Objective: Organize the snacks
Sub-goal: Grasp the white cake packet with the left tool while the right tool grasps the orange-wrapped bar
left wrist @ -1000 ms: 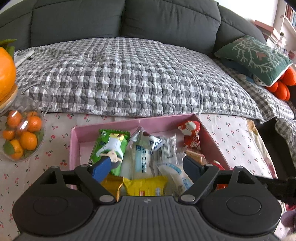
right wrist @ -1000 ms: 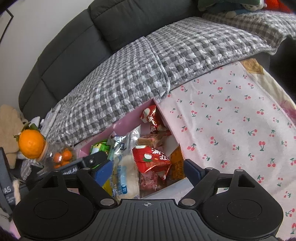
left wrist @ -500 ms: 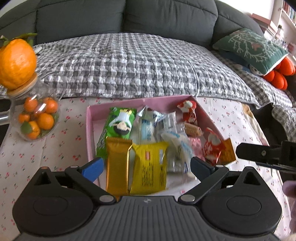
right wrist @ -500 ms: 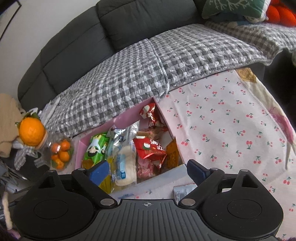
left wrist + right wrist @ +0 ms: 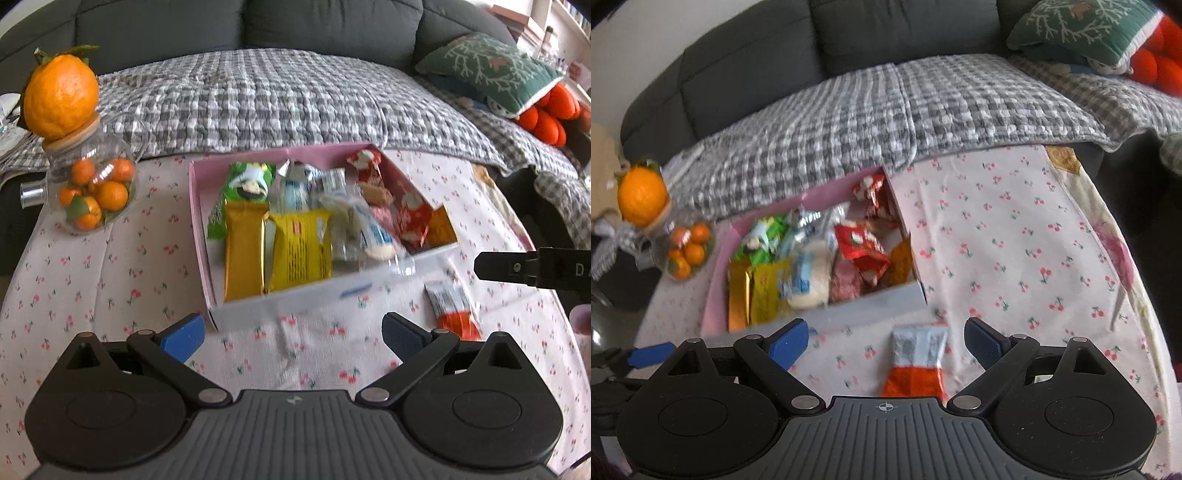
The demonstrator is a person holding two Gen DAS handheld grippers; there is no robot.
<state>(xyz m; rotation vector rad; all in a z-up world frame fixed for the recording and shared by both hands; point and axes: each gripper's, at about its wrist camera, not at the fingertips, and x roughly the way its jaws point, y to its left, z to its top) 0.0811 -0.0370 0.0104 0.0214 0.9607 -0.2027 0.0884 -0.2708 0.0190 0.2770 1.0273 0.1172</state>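
Note:
A pink box [image 5: 197, 236] [image 5: 718, 273] full of snack packets stands on the cherry-print cloth. Inside lie a gold bar [image 5: 245, 254], a yellow packet [image 5: 299, 254], a green packet [image 5: 245, 184], white packets and red packets [image 5: 413, 218]. An orange-and-silver packet [image 5: 452, 310] [image 5: 916, 362] lies loose on the cloth in front of the box. My left gripper [image 5: 291, 334] is open and empty, just in front of the box. My right gripper [image 5: 884, 339] is open, with the loose packet lying between its fingers. A small white packet [image 5: 290, 338] lies under the left gripper.
A glass jar of small oranges [image 5: 92, 192] [image 5: 685, 251] with a big orange on its lid stands left of the box. A grey sofa with a checked quilt [image 5: 277, 99] lies behind. A green cushion [image 5: 487, 70] sits at the right. The right gripper's arm [image 5: 532, 267] reaches in from the right.
Both grippers have pulled back from over the box toward me. The whole box and the loose packet in front of it have come into view.

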